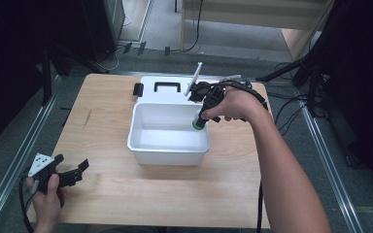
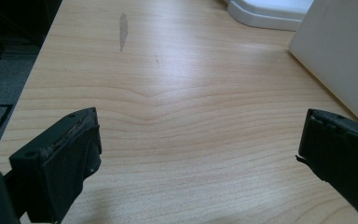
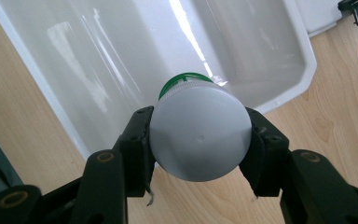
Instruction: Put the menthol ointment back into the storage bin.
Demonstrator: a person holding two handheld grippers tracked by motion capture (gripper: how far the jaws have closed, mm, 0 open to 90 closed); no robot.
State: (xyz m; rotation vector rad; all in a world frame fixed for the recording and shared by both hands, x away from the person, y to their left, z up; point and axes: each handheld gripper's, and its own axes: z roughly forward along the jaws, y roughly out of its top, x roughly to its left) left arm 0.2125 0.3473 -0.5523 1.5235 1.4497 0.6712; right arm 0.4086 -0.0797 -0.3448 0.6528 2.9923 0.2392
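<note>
A white bin stands open in the middle of the wooden table. My right gripper is shut on a small bottle and holds it over the bin's right rim, with the green cap end pointing down into the bin. In the right gripper view the bottle's pale round base faces the camera, pinched between both jaws of the right gripper, with the bin's bare inside below. My left gripper rests open at the table's near left corner. Nothing lies between the open jaws of the left gripper.
The bin's white lid, with a black handle and a black latch, lies flat behind the bin. A bin wall rises at the right of the left gripper view. Cables and dark stands surround the table.
</note>
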